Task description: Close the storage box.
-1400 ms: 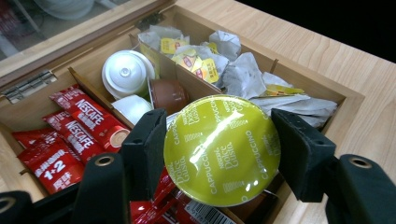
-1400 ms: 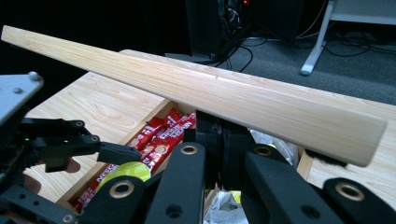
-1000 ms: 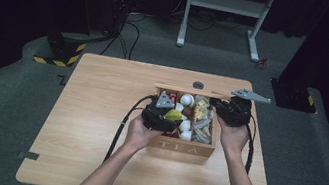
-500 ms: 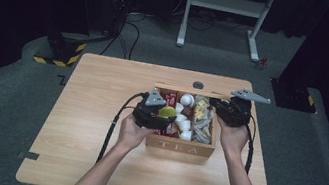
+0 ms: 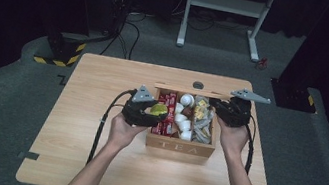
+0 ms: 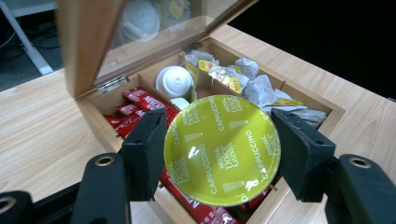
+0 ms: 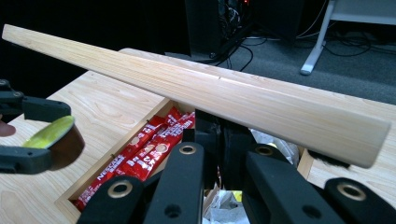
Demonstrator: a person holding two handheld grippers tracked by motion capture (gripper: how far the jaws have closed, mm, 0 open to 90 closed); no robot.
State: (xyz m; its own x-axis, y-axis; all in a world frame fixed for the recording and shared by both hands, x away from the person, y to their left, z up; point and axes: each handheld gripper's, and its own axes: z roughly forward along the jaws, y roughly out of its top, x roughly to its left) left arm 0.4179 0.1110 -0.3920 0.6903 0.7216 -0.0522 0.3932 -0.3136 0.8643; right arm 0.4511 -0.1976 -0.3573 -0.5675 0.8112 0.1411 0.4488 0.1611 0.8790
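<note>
The left tongs are clamped on a round coffee pod with a shiny yellow-green foil top, held over the left side of the wooden tea box. The right tongs are pressed tight together at the far right of the box, under its open lid, a smooth pale wood frame. Inside lie red stick packets, white pods and crinkly tea bags. The box sits on a light wooden surface.

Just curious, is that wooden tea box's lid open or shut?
Open. The lid stands raised on its hinges above the tea box, leaving the sachets and white pods inside uncovered.
</note>
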